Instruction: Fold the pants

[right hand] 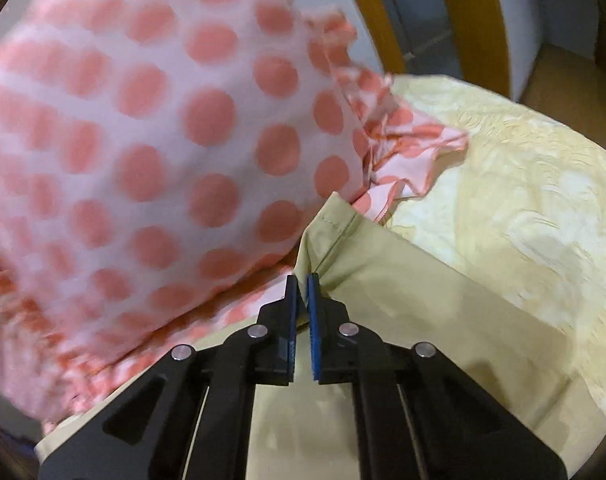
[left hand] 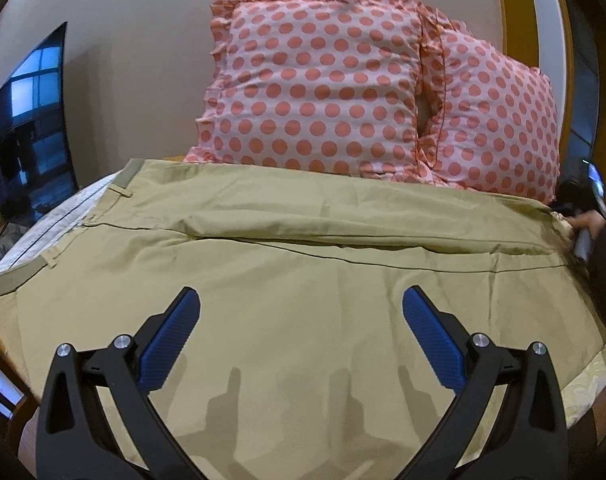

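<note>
Khaki pants [left hand: 303, 240] lie spread flat across a bed in front of me, filling most of the left wrist view. The waistband [left hand: 63, 208] with its belt loops is at the left, and the legs run to the right, one laid partly over the other with a long seam running across the middle.

My left gripper [left hand: 301, 312] hovers over the near part of the pants, its jaws spread wide with nothing between them. The blue pads [left hand: 171, 344] face each other across bare khaki cloth, and their shadows fall on the fabric below.

My right gripper [right hand: 302, 286] is at the far right end of the pants [right hand: 403, 320], at the hem [right hand: 335, 220]. Its jaws are nearly closed and pinch a ridge of khaki cloth just below the hem corner. In the left wrist view this gripper and the hand [left hand: 583, 224] holding it show at the right edge.

Two pillows [left hand: 323, 92] in white with coral polka dots stand behind the pants. In the right wrist view one pillow [right hand: 143, 140] sits just beside the pinched hem, blurred. A pale yellow patterned bedsheet [right hand: 523, 200] lies under the pants. A dark screen [left hand: 31, 128] stands at the far left.
</note>
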Available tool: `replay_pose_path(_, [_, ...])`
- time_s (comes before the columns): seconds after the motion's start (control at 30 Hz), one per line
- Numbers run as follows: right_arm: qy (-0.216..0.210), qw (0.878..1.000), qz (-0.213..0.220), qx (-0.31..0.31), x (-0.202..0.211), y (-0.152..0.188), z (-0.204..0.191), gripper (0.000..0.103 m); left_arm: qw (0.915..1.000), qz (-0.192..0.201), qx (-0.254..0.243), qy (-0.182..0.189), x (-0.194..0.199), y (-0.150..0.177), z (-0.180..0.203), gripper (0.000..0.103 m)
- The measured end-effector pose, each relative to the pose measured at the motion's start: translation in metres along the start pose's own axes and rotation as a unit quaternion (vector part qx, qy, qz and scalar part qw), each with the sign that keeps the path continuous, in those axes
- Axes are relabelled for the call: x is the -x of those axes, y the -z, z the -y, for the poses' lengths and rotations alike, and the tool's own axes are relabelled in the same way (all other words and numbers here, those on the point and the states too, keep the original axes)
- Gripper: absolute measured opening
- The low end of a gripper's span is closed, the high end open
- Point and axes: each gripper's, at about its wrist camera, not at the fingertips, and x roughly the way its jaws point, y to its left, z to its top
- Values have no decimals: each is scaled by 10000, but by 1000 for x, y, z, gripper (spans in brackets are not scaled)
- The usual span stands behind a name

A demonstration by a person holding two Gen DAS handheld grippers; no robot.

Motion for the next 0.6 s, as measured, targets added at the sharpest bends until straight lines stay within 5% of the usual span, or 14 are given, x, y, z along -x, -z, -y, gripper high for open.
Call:
replay_pose_path(0.13, [-925, 9953, 257, -150, 86, 32, 28, 5, 9999, 95, 93, -61, 12, 2, -6, 101])
replay_pose_path(0.23, [-1119, 9931, 237, -254, 149, 82, 58, 5, 9997, 126, 179, -70, 16, -1, -9, 101])
replay_pose_path(0.47, [-1206, 9850, -680, -1034, 143, 120, 105, 13, 9979, 44, 600, 233, 9, -15, -20, 101])
replay_pose_path(0.53, [-1277, 9819, -701, -1206, 142, 118, 107, 33, 9968, -24, 710, 355, 6, -17, -25, 101])
replay_pose_path(0.6, [-1308, 9816, -640, -1237, 142, 115, 107, 41, 9953, -83, 849, 463, 4, -18, -32, 101])
